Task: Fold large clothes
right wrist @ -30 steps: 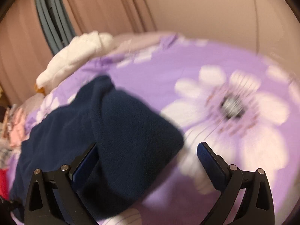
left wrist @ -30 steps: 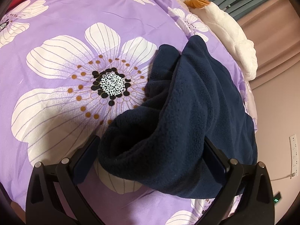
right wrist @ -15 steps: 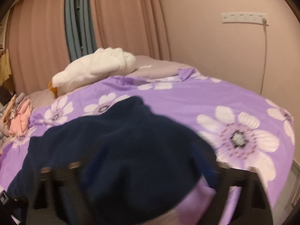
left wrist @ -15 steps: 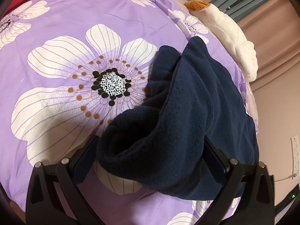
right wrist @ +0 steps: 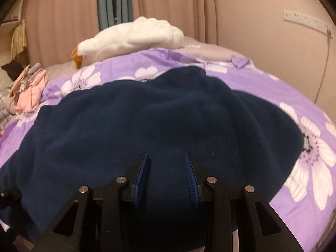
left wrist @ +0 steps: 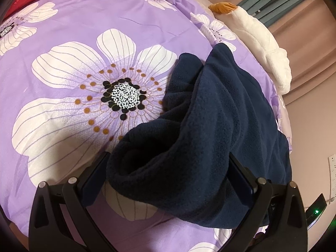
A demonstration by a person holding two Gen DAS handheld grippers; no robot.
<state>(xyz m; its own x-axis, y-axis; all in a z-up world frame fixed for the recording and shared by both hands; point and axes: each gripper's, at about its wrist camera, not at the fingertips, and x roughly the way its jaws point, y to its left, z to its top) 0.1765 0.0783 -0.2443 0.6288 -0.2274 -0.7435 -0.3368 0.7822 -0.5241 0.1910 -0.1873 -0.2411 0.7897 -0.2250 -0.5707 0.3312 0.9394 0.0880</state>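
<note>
Holding wide, left gripper (left wrist: 168,172): its jaws stand far apart, and a thick fold of the navy fleece garment (left wrist: 210,130) lies between them. The fold fills the gap from one blue pad to the other, but I cannot tell if the pads squeeze it.
Right gripper (right wrist: 167,174): its jaws are closing and stand close together, with the fleece between the two blue pads (right wrist: 142,172). The pads do not seem to press on the cloth yet.
Fleece, where it is: on the purple flower bedspread (left wrist: 84,31), near the bed's edge by the pink wall (right wrist: 262,42).
Fleece, which way it runs: in the left view its long side goes from the gripper up and away, toward the white plush duck (left wrist: 262,42). One end sits rolled and thick at the jaws. The other end comes to a point just beside the duck.
Fleece, right view: it spreads wide from left to right, with a small hump (right wrist: 187,73) at the far side.
Big white flower (left wrist: 88,96): printed on the bedspread, just left of the fleece.
Duck: lying on its side at the far edge of the bed, orange beak (right wrist: 76,58) pointing left in the right view.
Pink clothes (right wrist: 31,92): in a pile, well apart from the fleece.
Curtains (right wrist: 63,16): hanging behind the bed.
</note>
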